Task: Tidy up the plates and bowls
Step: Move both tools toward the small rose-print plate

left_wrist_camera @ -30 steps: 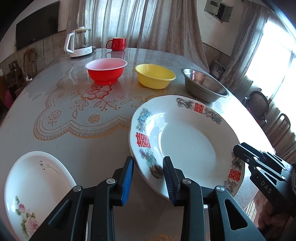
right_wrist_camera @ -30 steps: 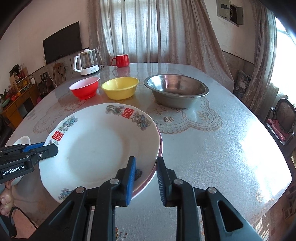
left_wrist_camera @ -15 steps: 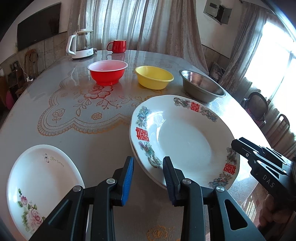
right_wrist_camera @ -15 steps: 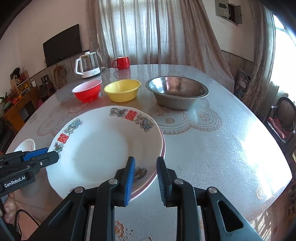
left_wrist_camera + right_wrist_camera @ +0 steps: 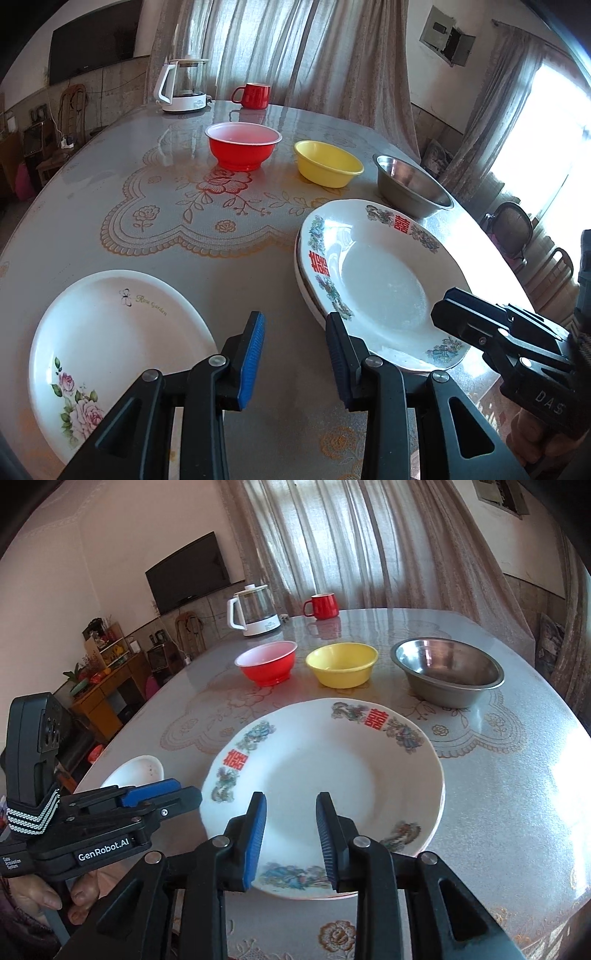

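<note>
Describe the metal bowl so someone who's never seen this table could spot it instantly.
Start at the round table with the lace-pattern cloth, in front of the curtains. Three bowls sit in a row across its middle, beyond the big plate with red characters. The steel bowl is at the right end, beside the yellow bowl and past the red bowl: the only grey, shiny one, and the widest.

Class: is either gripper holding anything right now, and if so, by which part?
Nothing is held. The left gripper is open over bare table; the right gripper, jaws just opening, is clear of the decorated plate, which lies on the table.
</note>
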`<state>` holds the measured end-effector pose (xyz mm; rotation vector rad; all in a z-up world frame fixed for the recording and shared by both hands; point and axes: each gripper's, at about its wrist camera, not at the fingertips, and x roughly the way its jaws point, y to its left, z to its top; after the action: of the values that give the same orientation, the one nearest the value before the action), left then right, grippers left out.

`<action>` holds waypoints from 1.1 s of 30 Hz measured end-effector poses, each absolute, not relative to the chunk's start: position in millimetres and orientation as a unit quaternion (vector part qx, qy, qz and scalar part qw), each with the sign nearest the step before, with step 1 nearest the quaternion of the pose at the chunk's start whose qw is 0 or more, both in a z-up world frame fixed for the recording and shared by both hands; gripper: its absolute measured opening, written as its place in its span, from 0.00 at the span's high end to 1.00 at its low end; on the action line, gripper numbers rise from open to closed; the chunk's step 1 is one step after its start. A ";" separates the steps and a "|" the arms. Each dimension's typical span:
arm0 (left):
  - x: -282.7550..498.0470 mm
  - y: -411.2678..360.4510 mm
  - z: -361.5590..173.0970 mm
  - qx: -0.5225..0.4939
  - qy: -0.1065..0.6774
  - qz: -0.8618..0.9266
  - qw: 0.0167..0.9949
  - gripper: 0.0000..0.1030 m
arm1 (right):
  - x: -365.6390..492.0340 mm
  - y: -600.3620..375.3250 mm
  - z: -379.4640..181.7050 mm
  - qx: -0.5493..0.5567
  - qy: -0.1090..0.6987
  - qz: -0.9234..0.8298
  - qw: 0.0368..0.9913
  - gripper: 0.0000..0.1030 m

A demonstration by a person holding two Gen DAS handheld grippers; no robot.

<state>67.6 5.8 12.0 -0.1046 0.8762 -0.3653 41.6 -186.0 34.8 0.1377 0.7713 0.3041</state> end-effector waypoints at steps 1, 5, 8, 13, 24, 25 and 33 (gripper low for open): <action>66.7 10.8 12.7 -0.055 0.421 -0.175 0.888 0.66 | 41.4 -180.0 34.7 0.062 0.375 0.158 0.911 0.72; 62.0 32.8 18.3 -0.076 0.414 -0.163 0.892 0.66 | 40.5 -158.8 33.1 0.047 0.380 0.193 0.903 0.72; 57.5 50.9 23.9 -0.084 0.404 -0.148 0.899 0.64 | 39.9 -144.3 30.6 0.038 0.384 0.218 0.896 0.72; 52.1 92.5 27.2 -0.103 0.396 -0.106 0.906 0.63 | 39.3 -116.1 24.1 0.038 0.396 0.272 0.876 0.72; 37.5 180.7 12.1 -0.161 0.392 -0.017 0.906 0.58 | 66.4 -75.3 -4.5 0.081 0.450 0.323 0.829 0.72; 36.1 183.7 8.7 -0.163 0.394 -0.018 0.904 0.59 | 70.3 -74.8 -6.6 0.090 0.453 0.326 0.825 0.72; 33.0 181.8 -8.7 -0.143 0.390 -0.028 0.909 0.59 | 83.8 -62.8 -16.8 0.090 0.468 0.320 0.819 0.78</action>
<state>33.0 181.8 -8.7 -0.2949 0.8043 -0.0574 83.8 -62.8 -16.8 0.1923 0.9979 0.6820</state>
